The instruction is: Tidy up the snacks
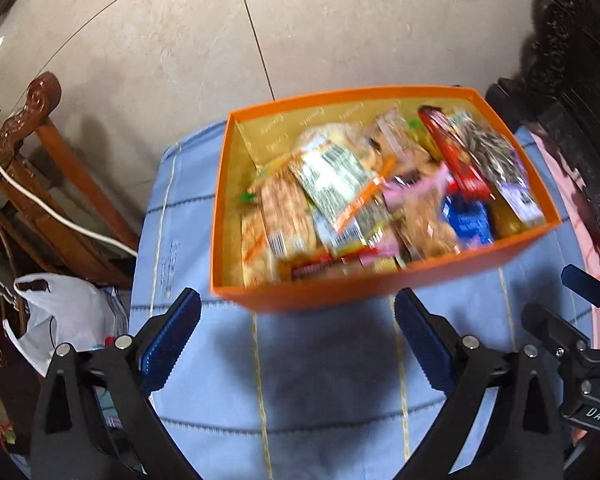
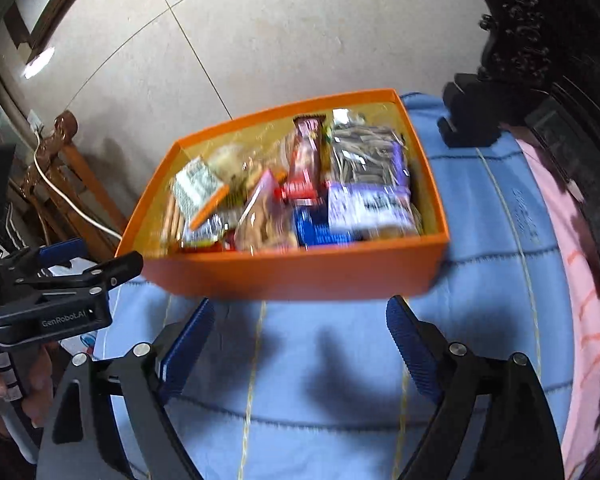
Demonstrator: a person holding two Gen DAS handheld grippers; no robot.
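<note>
An orange box [image 1: 380, 286] with a yellow lining stands on a blue quilted cloth [image 1: 320, 380]. It holds several snack packets, among them a red bar [image 1: 456, 156], a sunflower-seed bag [image 1: 496, 152] and a blue packet [image 1: 466, 220]. My left gripper [image 1: 298, 310] is open and empty, just in front of the box's near wall. In the right wrist view the box [image 2: 292, 276] sits ahead of my right gripper [image 2: 300, 312], which is open and empty. The left gripper [image 2: 60, 276] also shows there at the left.
A carved wooden chair [image 1: 40, 152] with a white cable stands left of the cloth. A white plastic bag [image 1: 64, 312] lies below it. Dark carved furniture [image 2: 540, 60] and a pink cloth [image 2: 580, 320] border the right side. Beige floor tiles lie beyond.
</note>
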